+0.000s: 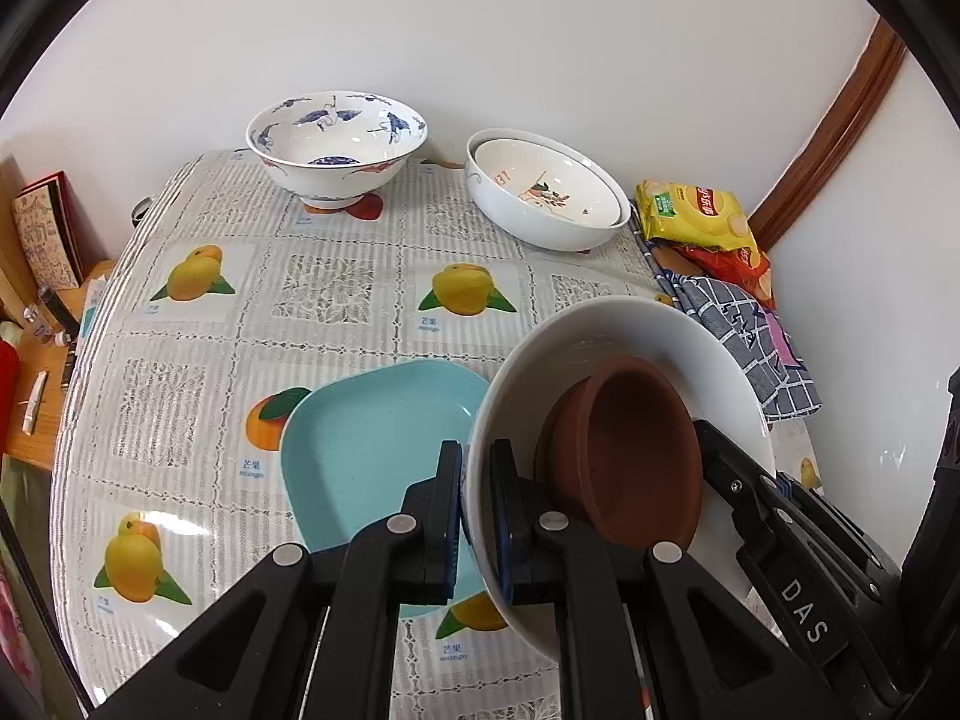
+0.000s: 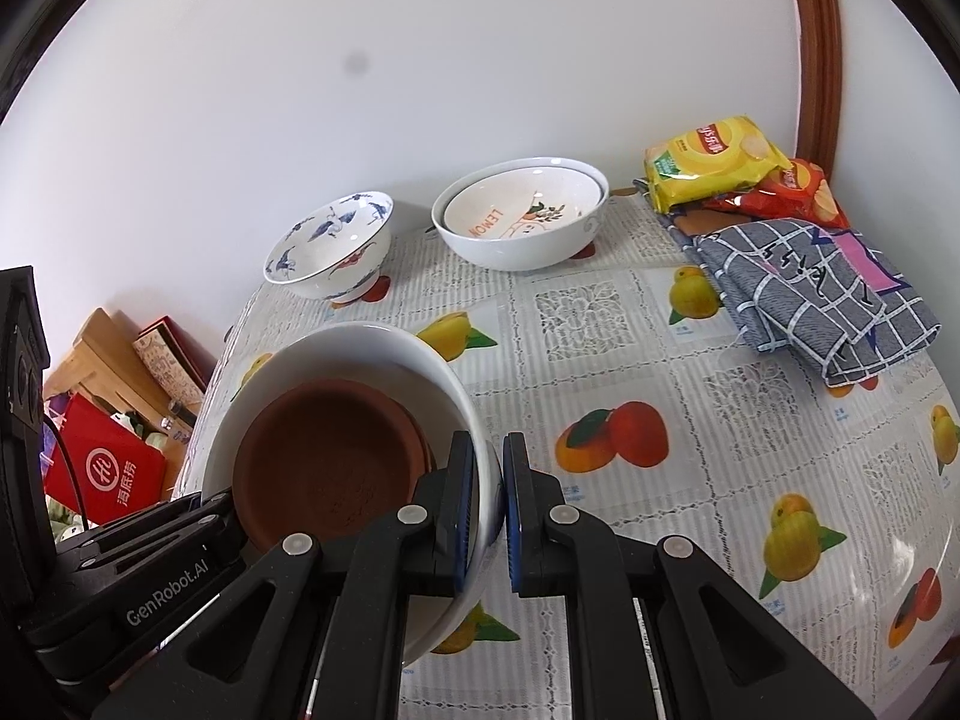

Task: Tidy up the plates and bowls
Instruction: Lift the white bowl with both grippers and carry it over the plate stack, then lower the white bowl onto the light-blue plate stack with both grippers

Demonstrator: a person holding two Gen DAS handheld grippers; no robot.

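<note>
A white bowl (image 1: 630, 336) hangs tilted above the table, held by both grippers at opposite sides of its rim. My left gripper (image 1: 477, 462) is shut on the near-left rim. My right gripper (image 2: 489, 456) is shut on the right rim (image 2: 480, 480). Inside the bowl lie stacked brown saucers (image 1: 630, 450), also visible in the right wrist view (image 2: 330, 456). A light blue square plate (image 1: 372, 438) lies on the table just left of and below the bowl. At the back stand a blue-patterned bowl (image 1: 336, 144) and two nested white bowls (image 1: 546, 192).
The table wears a fruit-print cloth (image 2: 600, 312). Snack bags (image 2: 714, 162) and a folded checked cloth (image 2: 810, 294) lie at the back right. A wooden shelf with boxes (image 2: 108, 372) stands beside the table's left edge. The wall runs close behind the bowls.
</note>
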